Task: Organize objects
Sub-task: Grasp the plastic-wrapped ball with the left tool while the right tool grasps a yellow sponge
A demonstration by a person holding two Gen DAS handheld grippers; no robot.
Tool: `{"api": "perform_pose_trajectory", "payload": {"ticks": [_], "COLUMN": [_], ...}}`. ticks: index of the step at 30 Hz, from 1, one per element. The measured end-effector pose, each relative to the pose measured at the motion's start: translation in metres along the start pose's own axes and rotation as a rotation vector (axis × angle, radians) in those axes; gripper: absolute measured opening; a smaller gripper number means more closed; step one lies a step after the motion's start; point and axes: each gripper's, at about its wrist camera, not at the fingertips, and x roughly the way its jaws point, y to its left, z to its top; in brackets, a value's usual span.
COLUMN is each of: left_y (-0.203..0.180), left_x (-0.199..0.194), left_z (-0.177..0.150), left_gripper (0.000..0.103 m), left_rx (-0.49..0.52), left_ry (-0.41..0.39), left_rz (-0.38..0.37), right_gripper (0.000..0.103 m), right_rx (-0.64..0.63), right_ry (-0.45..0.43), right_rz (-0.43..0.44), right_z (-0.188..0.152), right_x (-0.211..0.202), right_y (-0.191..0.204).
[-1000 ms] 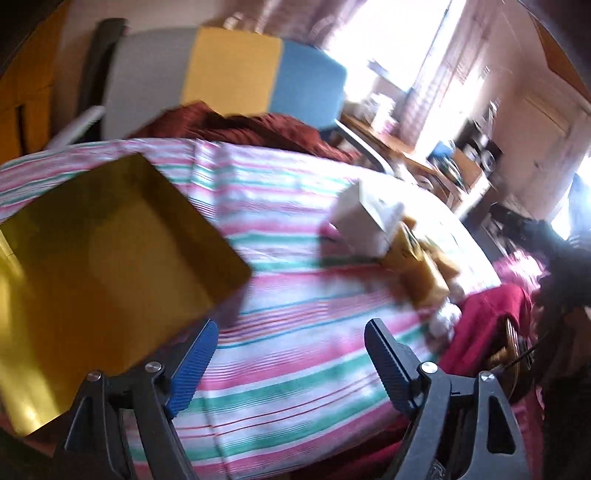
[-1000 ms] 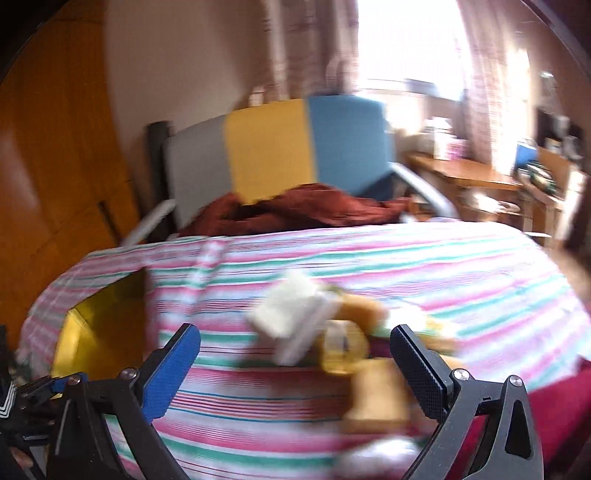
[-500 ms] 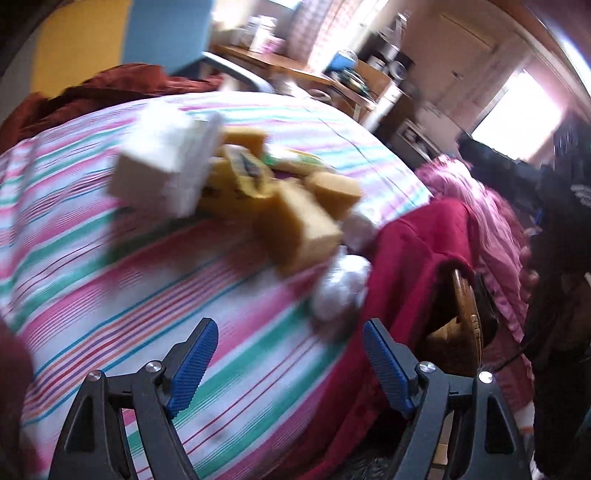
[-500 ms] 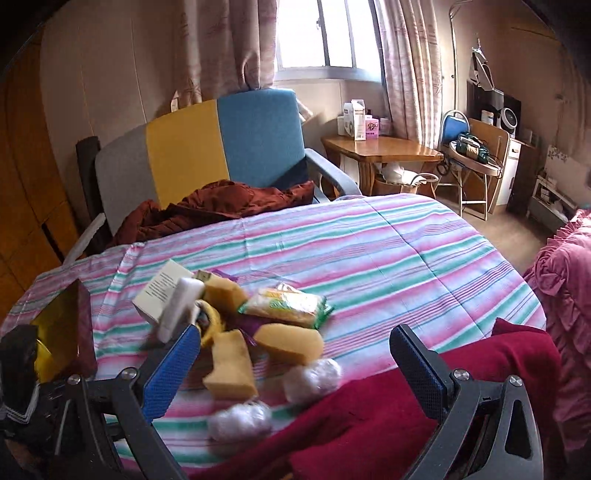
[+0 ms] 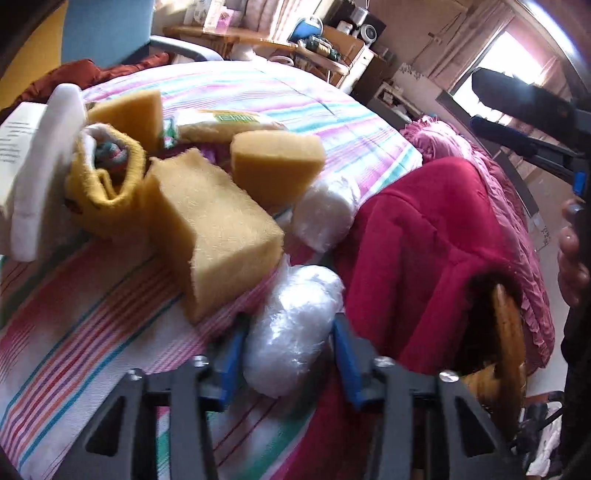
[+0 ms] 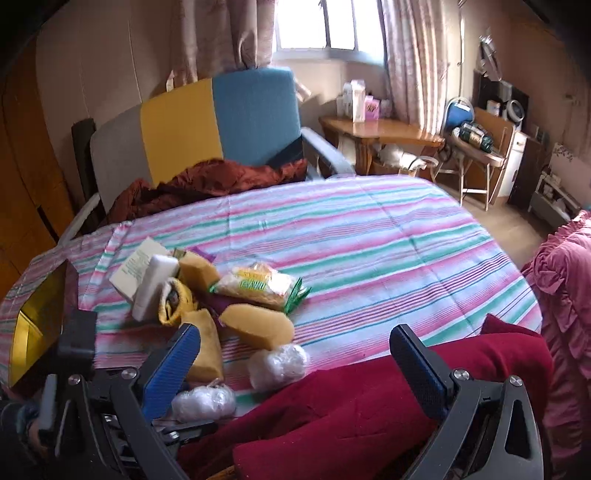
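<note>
Two blue-padded jaws of left gripper [image 5: 288, 360] closing around crinkly white plastic-wrapped bundle [image 5: 291, 332] at striped tablecloth [image 5: 92, 332] edge, right gripper [image 6: 299, 369] gaping empty; slippery wrap, likely squirting free.

Daylight pours in from the window [image 6: 325, 26] behind the curtains, blown out to white in the right wrist view, and from a second glaring opening [image 5: 513, 48] at the top right of the left wrist view. The room is warm and fairly bright; the striped cloth [image 6: 351, 236] is evenly lit. Both pictures bulge, with dark vignetted corners. Slight motion blur softens the sponges [image 5: 218, 229] and the wrapped white bundle [image 5: 291, 332] closest to the lens.
</note>
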Motion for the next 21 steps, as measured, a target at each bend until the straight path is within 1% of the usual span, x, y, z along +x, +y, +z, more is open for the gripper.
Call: {"api": "perform_pose_trajectory", "payload": {"ticks": [2,4,6,11,17,19,21], "left_y": [0.004,0.011,0.020,0.044,0.056,0.052,0.051], "left_x": [-0.004,-0.011,-0.023,-0.051,-0.073,-0.076,-0.078], "left_z": [-0.002,-0.009,-0.017,-0.040,-0.056,-0.057,-0.055], "left_gripper": [0.041,0.040,0.040,0.040,0.040,0.041,0.041], "left_rx": [-0.001,-0.009,-0.022,-0.066,-0.094,-0.106,-0.116], "left_ry": [-0.003,-0.022,-0.037,-0.068,-0.107,-0.124,-0.135], "left_rz": [0.003,0.016,0.020,0.049,0.076,0.084,0.091], "right_gripper": [0.103,0.103,0.103,0.103,0.103,0.103,0.102], "right_rx": [-0.007,-0.025,-0.033,0.058,0.145,0.143,0.129], "right_ry": [0.044,0.099,0.145,0.261,0.356,0.381,0.405], "right_rz": [0.015,0.031,0.028,0.074,0.061,0.020,0.004], "right_z": [0.001,0.002,0.005,0.015,0.027,0.028,0.028], "right_x": [0.010,0.024,0.037,0.072,0.110,0.121,0.128], "right_y": [0.004,0.011,0.017,0.026,0.030,0.033,0.038]}}
